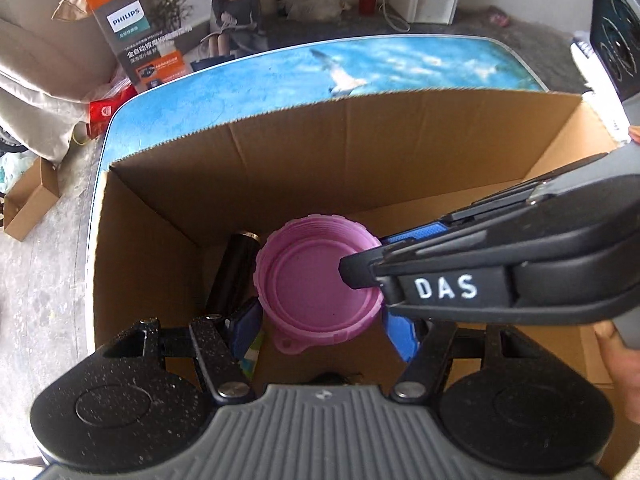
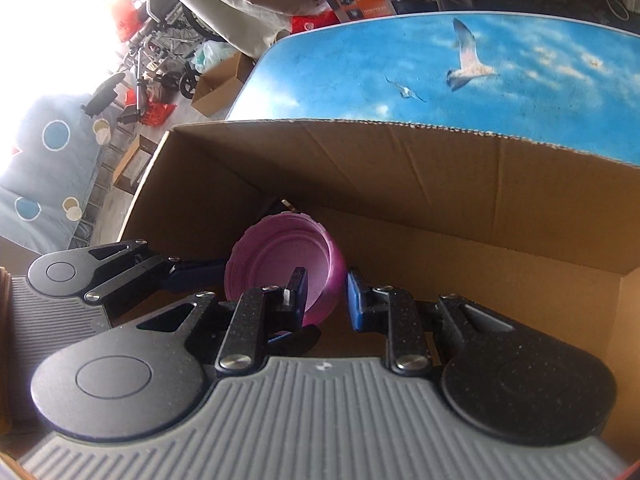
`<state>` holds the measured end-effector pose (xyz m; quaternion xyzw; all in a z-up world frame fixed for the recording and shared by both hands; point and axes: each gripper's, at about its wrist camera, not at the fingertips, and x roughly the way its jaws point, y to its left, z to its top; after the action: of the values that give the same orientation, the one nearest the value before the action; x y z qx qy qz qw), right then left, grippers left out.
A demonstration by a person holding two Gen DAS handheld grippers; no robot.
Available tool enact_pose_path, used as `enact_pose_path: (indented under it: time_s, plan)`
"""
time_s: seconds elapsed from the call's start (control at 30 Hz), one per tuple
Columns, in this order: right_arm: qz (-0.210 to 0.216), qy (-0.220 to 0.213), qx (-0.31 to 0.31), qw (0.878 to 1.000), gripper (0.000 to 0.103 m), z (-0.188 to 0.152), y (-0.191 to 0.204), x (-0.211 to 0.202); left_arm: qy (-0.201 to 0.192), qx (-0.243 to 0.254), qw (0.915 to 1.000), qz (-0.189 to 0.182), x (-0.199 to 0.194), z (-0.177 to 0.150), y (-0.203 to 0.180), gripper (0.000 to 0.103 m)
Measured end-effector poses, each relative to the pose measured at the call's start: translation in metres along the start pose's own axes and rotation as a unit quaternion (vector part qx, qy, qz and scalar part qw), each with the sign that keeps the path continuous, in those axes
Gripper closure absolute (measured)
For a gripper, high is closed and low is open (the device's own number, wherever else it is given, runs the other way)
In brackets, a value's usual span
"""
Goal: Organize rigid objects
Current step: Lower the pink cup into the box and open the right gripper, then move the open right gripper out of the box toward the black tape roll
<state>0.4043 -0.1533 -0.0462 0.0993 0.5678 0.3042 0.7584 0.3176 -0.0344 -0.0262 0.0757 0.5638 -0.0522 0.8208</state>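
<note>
I have the pink bowl point(image 2: 280, 268) pinched by its rim in my right gripper point(image 2: 326, 296), my left gripper point(image 1: 320, 320) clamped across it, inside the cardboard box point(image 1: 360, 152).

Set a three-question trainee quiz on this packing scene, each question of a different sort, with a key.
1. True or false: the pink bowl is inside the walls of the open cardboard box.
2. What does the right gripper pinch? A) the pink bowl's side wall; B) a flap of the box; C) the black flask.
3. Fill in: the table top is printed with blue sky and flying ____.

Key: 1 true; 2 A; 3 gulls.
</note>
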Motion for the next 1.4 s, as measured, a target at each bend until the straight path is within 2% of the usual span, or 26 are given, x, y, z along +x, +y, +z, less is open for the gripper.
enact_pose_path:
  time_s: [0.13, 0.4, 0.53, 0.67, 0.77, 0.83, 0.97, 1.1, 1.23, 1.4]
  plan:
    - [-0.003, 0.003, -0.001, 1.0, 0.082, 0.001, -0.003, 0.014, 0.003, 0.004, 0.9999, 0.011, 0.003, 0.001, -0.002, 0.035]
    - [0.016, -0.013, 0.029, 0.999, 0.075, -0.002, -0.012, 0.021, -0.017, -0.005, 0.9999, 0.001, -0.01, 0.0, 0.0, 0.035]
    - [0.036, -0.049, 0.049, 0.997, 0.072, -0.005, -0.014, -0.001, -0.038, -0.012, 0.9992, -0.007, -0.03, -0.006, 0.0, 0.035]
    - [0.064, -0.102, 0.064, 0.991, 0.07, -0.022, -0.013, -0.043, -0.07, -0.02, 0.997, -0.028, -0.06, -0.018, -0.001, 0.035]
    - [0.074, -0.142, 0.072, 0.984, 0.064, -0.048, -0.01, -0.079, -0.094, -0.011, 0.9949, -0.036, -0.085, -0.034, -0.004, 0.034]
    - [0.073, -0.178, 0.075, 0.979, 0.061, -0.072, -0.009, -0.109, -0.115, -0.001, 0.9927, -0.037, -0.103, -0.049, -0.01, 0.03]
    - [0.092, -0.245, 0.092, 0.961, 0.057, -0.129, -0.004, -0.154, -0.154, 0.019, 0.9869, -0.044, -0.135, -0.083, -0.019, 0.026]
    - [0.096, -0.298, 0.101, 0.944, 0.052, -0.189, -0.001, -0.182, -0.172, 0.03, 0.9833, -0.05, -0.15, -0.117, -0.025, 0.025]
    - [0.081, -0.314, 0.114, 0.939, 0.051, -0.241, 0.0, -0.185, -0.175, 0.036, 0.9821, -0.059, -0.153, -0.153, -0.034, 0.024]
    - [0.05, -0.299, 0.117, 0.946, 0.051, -0.287, 0.001, -0.171, -0.16, 0.046, 0.9821, -0.089, -0.138, -0.192, -0.055, 0.024]
